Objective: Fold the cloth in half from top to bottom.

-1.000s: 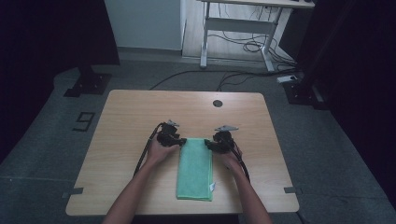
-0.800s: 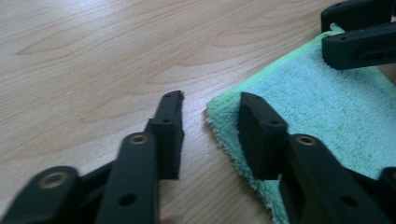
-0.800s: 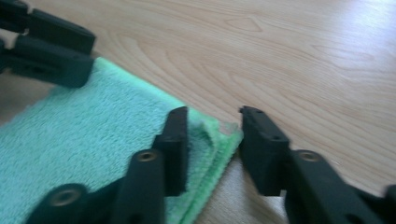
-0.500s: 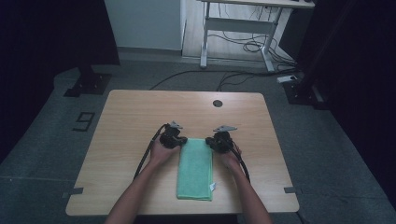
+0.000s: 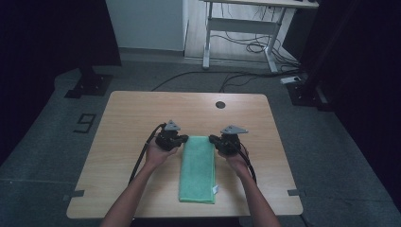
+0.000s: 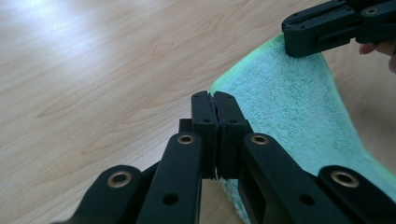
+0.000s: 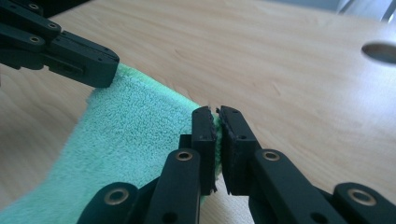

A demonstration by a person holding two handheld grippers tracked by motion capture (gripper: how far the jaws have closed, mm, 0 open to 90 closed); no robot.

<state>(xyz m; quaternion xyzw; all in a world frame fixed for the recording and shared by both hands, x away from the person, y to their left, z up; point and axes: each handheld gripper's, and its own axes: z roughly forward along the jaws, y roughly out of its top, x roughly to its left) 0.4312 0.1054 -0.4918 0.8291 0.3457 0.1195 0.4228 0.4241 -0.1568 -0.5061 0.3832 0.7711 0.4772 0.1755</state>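
Two grippers sit at the far end of a folded green towel (image 5: 197, 169), one at each far corner. We have our left gripper (image 5: 185, 138) with its jaws pressed together on the towel's far left corner; in the left gripper view (image 6: 214, 96) the two black jaws meet with only a hairline seam between them, and the towel's edge (image 6: 280, 107) runs under and into them. Our right gripper (image 5: 213, 139) is clamped on the far right corner; in the right gripper view (image 7: 217, 111) a thin strip of green cloth shows pinched between its jaws, which stand almost closed. Each gripper view also catches the other gripper at the opposite corner of the towel, touching the cloth.

From the high view the towel lies flat on the wooden table (image 5: 127, 118) as a narrow rectangle, its long axis running from us toward the far side, slightly nearer the front edge than the back. Its near short edge lies close to the table's front edge, and a small white tag (image 5: 215, 189) pokes out at the near right corner. The far short edge spans between our two grippers.

Bare wood lies to the left and right of the towel, and a wide stretch lies beyond its far edge up to a round dark hole (image 5: 220, 104) near the back of the table. Our forearms come in on either side of the towel.
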